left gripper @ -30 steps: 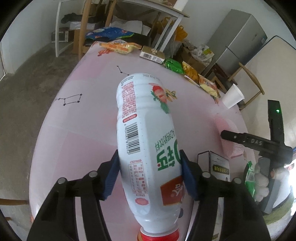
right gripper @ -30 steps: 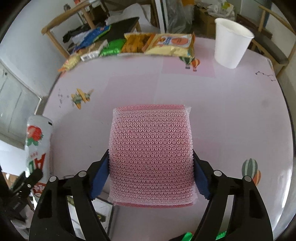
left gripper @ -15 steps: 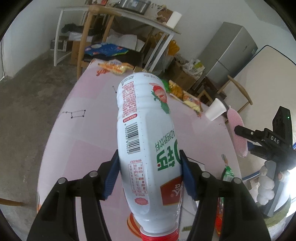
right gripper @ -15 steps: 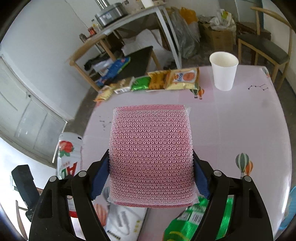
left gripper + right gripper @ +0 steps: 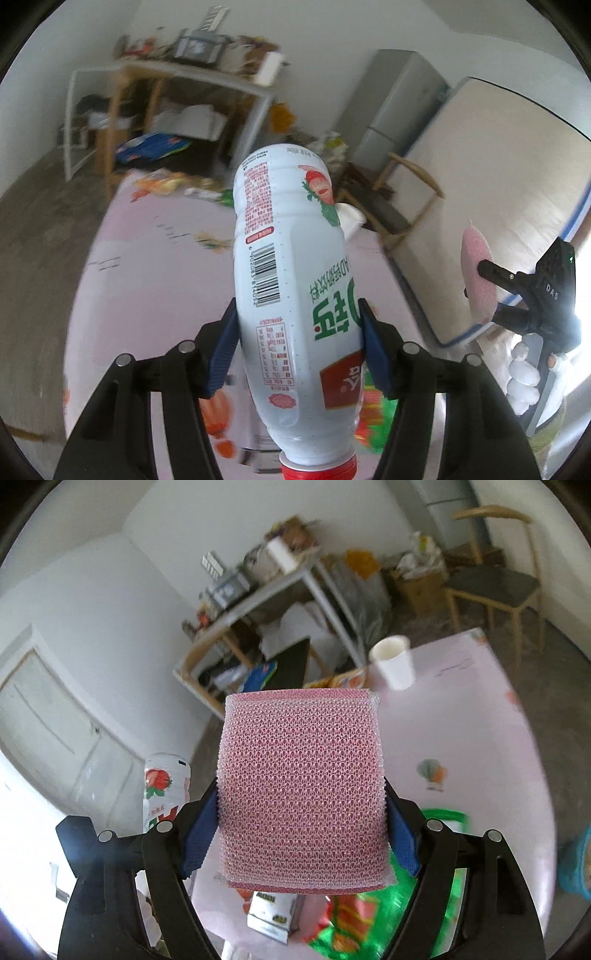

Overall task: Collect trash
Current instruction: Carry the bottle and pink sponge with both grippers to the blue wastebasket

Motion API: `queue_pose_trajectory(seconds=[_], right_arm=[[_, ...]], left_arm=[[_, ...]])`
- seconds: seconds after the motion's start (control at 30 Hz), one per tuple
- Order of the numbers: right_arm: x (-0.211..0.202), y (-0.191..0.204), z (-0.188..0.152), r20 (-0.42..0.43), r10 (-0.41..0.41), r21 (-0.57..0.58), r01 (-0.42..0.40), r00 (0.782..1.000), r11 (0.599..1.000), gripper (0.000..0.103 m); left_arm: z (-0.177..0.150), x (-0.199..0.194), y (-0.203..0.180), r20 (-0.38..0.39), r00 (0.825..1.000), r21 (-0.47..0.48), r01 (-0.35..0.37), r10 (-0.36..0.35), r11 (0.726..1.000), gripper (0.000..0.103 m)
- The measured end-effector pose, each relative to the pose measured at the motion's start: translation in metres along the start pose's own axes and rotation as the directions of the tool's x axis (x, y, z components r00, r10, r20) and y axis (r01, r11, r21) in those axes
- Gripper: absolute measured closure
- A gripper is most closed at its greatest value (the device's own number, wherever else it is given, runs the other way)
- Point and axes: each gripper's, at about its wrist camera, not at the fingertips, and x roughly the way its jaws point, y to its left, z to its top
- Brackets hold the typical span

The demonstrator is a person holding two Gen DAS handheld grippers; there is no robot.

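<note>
Both grippers loaded, so this reads as the carry step. Left gripper (image 5: 297,347) is clamped on the white drink bottle (image 5: 295,295), blue pads pressing its waist on both sides; red cap points back at the bottom edge of the frame, base points away toward upper centre. Right gripper (image 5: 301,834) is clamped on the pink mesh sponge (image 5: 301,790), pads on its left and right edges, sponge flat-on to the camera and filling the centre. Both items are off the pink table (image 5: 461,738), which sits below and behind them in each view. In the left view the right gripper (image 5: 480,273) shows at the right edge with the sponge (image 5: 476,273) edge-on, person's hand (image 5: 524,373) on its handle; in the right view the bottle (image 5: 164,786) shows lower left. Still on the table: paper cup (image 5: 393,661) upper right of centre, snack packets (image 5: 343,681) just beside it, green wrapper (image 5: 436,849) and small box (image 5: 271,915) at the bottom. No bin clearly visible in either frame; something blue at the right edge of the right view is too cropped to call. Next move, my read: find the drop point, bring each load over it, release one at a time. The bottle is held near its middle, so it shouldn't swing.
</note>
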Motion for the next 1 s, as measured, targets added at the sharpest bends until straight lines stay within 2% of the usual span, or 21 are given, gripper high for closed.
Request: queue_pose_trajectory(seconds=[0.13, 0.2, 0.27, 0.4, 0.47, 0.5, 0.6, 0.67, 0.7, 0.9, 1.0], right_arm=[[-0.067, -0.040, -0.015, 0.113, -0.059, 0.071, 0.051, 0.992, 0.996, 0.028], [-0.105, -0.069, -0.030, 0.161, -0.110, 0.137, 0.088, 0.981, 0.987, 0.028], [-0.135, -0.096, -0.046, 0.194, -0.168, 0.196, 0.130, 0.967, 0.972, 0.028], [-0.189, -0.155, -0.087, 0.221, -0.276, 0.354, 0.186, 0.935, 0.917, 0.028], [-0.207, -0.180, -0.108, 0.220, -0.317, 0.425, 0.202, 0.923, 0.882, 0.028], [-0.214, -0.192, -0.118, 0.216, -0.334, 0.460, 0.206, 0.917, 0.864, 0.028], [-0.231, -0.232, -0.147, 0.202, -0.368, 0.567, 0.198, 0.907, 0.799, 0.028], [-0.235, -0.253, -0.162, 0.187, -0.383, 0.616, 0.196, 0.904, 0.763, 0.028], [-0.236, -0.266, -0.169, 0.174, -0.397, 0.649, 0.198, 0.901, 0.735, 0.028], [-0.234, -0.330, -0.191, 0.152, -0.397, 0.766, 0.146, 0.905, 0.626, 0.028], [-0.229, -0.363, -0.183, 0.164, -0.384, 0.805, 0.101, 0.909, 0.584, 0.027]], left_arm=[[-0.001, 0.001, -0.052, -0.019, 0.997, 0.076, 0.082, -0.081, 0.994, 0.044], [-0.004, 0.004, -0.078, -0.038, 0.992, 0.112, 0.124, -0.121, 0.986, 0.044], [-0.011, 0.015, -0.113, -0.082, 0.981, 0.152, 0.188, -0.178, 0.970, 0.044], [-0.026, 0.039, -0.172, -0.173, 0.950, 0.209, 0.295, -0.261, 0.932, 0.044], [-0.040, 0.060, -0.208, -0.245, 0.921, 0.236, 0.360, -0.303, 0.903, 0.044], [-0.045, 0.068, -0.221, -0.272, 0.912, 0.240, 0.374, -0.308, 0.896, 0.044], [-0.068, 0.104, -0.270, -0.383, 0.865, 0.251, 0.436, -0.325, 0.864, 0.044], [-0.085, 0.130, -0.303, -0.459, 0.826, 0.255, 0.474, -0.327, 0.843, 0.044], [-0.094, 0.141, -0.316, -0.486, 0.815, 0.262, 0.480, -0.315, 0.837, 0.044], [-0.152, 0.211, -0.399, -0.629, 0.738, 0.309, 0.526, -0.245, 0.793, 0.044], [-0.168, 0.242, -0.437, -0.668, 0.712, 0.314, 0.536, -0.219, 0.784, 0.044]])
